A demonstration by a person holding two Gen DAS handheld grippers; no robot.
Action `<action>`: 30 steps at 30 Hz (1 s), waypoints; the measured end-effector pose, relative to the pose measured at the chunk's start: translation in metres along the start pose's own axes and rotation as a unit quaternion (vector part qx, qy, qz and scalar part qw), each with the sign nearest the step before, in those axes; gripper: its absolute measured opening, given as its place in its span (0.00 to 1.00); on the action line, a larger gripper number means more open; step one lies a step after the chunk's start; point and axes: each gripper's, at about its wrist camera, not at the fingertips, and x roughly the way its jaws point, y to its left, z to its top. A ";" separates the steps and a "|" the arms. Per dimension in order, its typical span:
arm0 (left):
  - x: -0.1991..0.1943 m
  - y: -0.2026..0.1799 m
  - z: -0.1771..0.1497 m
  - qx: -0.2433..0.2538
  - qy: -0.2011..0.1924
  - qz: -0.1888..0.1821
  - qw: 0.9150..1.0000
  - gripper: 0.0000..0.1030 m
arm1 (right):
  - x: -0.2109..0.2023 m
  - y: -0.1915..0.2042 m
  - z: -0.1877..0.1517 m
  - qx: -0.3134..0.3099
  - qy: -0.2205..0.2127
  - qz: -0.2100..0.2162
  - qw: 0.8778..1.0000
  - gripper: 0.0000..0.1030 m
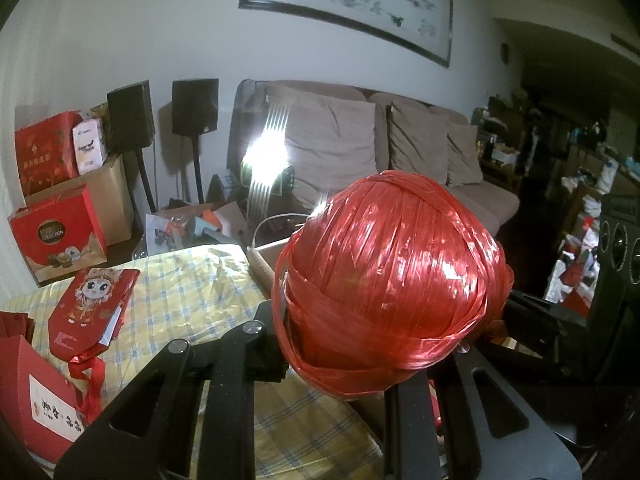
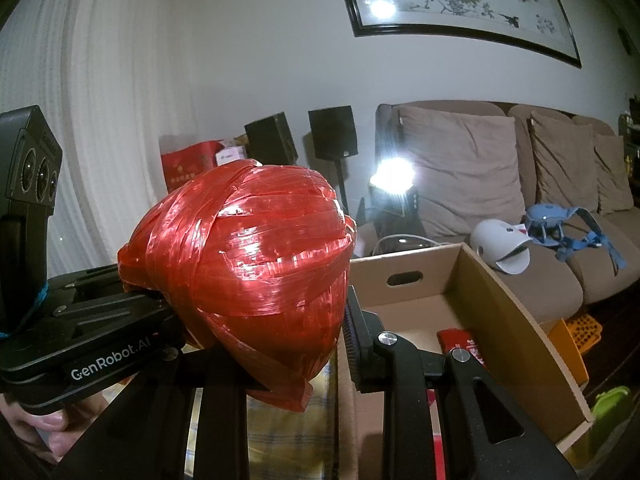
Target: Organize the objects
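Nearest your lens in both views is the ball of red plastic twine [image 1: 390, 280], filling the middle of each picture and carried clear above the table [image 1: 192, 280]. Your left tool [image 1: 372, 344] is clamped on its lower part, one pad at its 8 o'clock and the other hidden behind it at 4 o'clock. Your right tool [image 2: 264, 308] also looks closed on the same ball: its ribbed pad presses the ball at 4 o'clock, while the opposite pad is covered by the twine.

You seem to be mid-carry, with the ball lifted and not yet put away. The likely target is the open cardboard box [image 2: 500, 296], which in the right wrist view sits at 3 o'clock of the ball, just beside it. The next move calls for swinging the ball over the box's near wall and lowering it before either tool lets go. The glossy windings may slip, so ease one tool off only once the ball is supported.

The box holds a flat red packet [image 2: 460, 340] on its floor; the rest of its inside is hidden from you. On the checked cloth, at 9 o'clock of the ball in the left wrist view, lies a red gift bag with a cartoon figure [image 1: 94, 308], and a red paper bag [image 1: 36, 404] stands at 8 o'clock; what is inside either cannot be seen.
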 end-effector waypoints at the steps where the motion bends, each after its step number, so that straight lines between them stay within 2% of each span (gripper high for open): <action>1: 0.000 0.000 0.000 0.000 0.000 0.000 1.000 0.19 | 0.000 0.000 0.000 0.000 -0.001 -0.001 1.000 0.24; 30: 0.006 -0.017 0.009 0.013 -0.005 -0.011 1.000 0.19 | -0.008 -0.016 0.005 -0.004 -0.010 -0.014 1.000 0.24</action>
